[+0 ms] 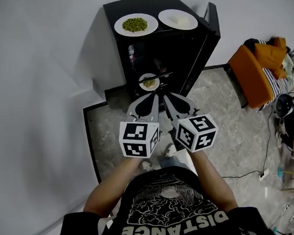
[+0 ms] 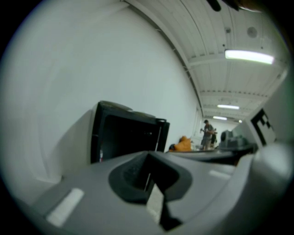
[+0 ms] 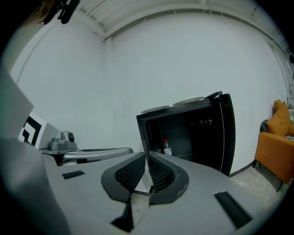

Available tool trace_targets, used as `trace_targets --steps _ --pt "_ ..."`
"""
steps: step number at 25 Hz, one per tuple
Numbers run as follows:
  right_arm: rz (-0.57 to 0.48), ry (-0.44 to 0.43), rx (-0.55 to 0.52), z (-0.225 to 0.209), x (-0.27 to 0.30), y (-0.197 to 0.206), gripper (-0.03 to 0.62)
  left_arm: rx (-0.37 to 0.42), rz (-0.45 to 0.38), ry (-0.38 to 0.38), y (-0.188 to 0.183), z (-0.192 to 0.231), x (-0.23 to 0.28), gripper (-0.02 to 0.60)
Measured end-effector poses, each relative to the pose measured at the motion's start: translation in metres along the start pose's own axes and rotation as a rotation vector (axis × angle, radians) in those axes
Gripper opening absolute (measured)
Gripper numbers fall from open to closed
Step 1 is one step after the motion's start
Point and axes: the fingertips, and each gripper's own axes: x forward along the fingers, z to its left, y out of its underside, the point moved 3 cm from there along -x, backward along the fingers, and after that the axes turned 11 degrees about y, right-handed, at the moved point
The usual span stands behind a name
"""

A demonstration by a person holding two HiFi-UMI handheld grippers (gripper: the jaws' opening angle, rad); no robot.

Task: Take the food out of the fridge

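Observation:
A black mini fridge (image 1: 147, 58) stands open against the white wall, its door (image 1: 208, 31) swung to the right. On its top sit a plate of green food (image 1: 135, 24) and a plate of white food (image 1: 178, 19). Inside, a third plate of food (image 1: 149, 82) rests on a low shelf, and a bottle (image 1: 131, 52) stands at the left. My left gripper (image 1: 153, 96) and right gripper (image 1: 167, 96) hover side by side just in front of the opening, both shut and empty. The right gripper view shows the fridge (image 3: 193, 133) and the bottle (image 3: 167, 148) ahead.
An orange seat (image 1: 257, 73) with clothes stands to the right of the fridge. Cables and clutter (image 1: 291, 143) lie on the floor at the far right. The white wall (image 1: 44, 97) runs along the left. A person (image 2: 207, 133) stands far off in the left gripper view.

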Motion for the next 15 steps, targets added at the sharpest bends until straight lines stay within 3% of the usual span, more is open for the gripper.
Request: trace_targets --steps 15 --pt "0.138 -0.054 0.075 -0.019 0.043 0.035 0.023 -0.122 -0.012 -0.062 0.039 0.039 0.018 0.002"
